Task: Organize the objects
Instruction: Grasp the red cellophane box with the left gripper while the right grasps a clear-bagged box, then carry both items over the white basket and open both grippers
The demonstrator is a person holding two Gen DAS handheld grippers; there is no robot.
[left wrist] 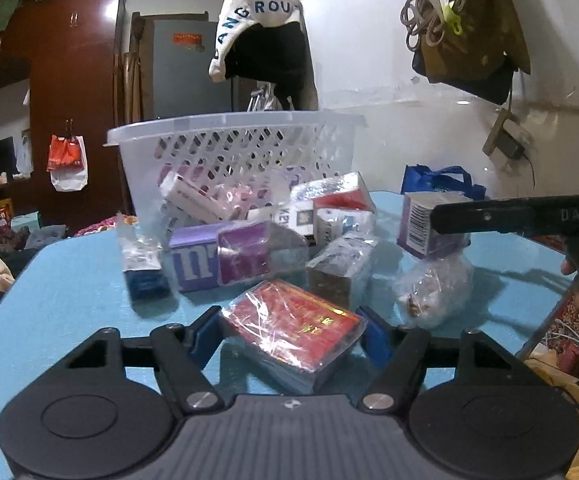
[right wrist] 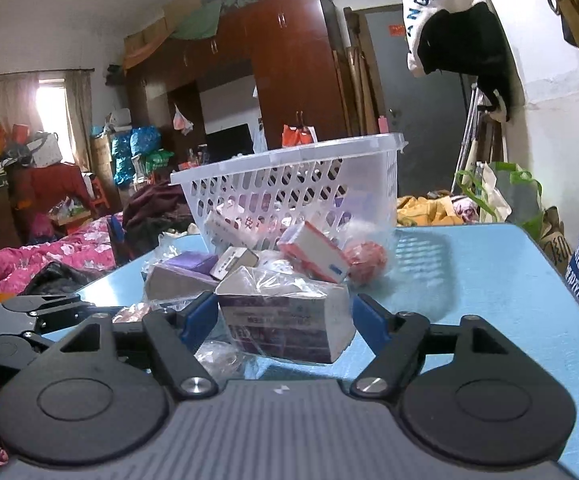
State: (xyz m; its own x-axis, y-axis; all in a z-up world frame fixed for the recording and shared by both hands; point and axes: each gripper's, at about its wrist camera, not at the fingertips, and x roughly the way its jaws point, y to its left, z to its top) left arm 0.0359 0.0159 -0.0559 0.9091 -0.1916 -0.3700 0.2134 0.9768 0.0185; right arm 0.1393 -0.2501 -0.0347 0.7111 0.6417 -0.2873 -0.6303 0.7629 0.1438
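Left wrist view: left gripper (left wrist: 292, 330) jaws spread wide, flanking the red wrapped box (left wrist: 293, 330) on the counter (left wrist: 69, 280); pads beside its ends, contact unclear. Box's long axis runs diagonally across the gap. Right gripper (right wrist: 283, 318) likewise wide apart around the purple carton (right wrist: 285, 320), not clamped. White basket (left wrist: 229, 140) stands beyond the pile, straight ahead of both.

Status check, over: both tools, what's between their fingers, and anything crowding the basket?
Left tool open around red wrapped box. Right tool open around purple-white box. Loose boxes piled before basket.
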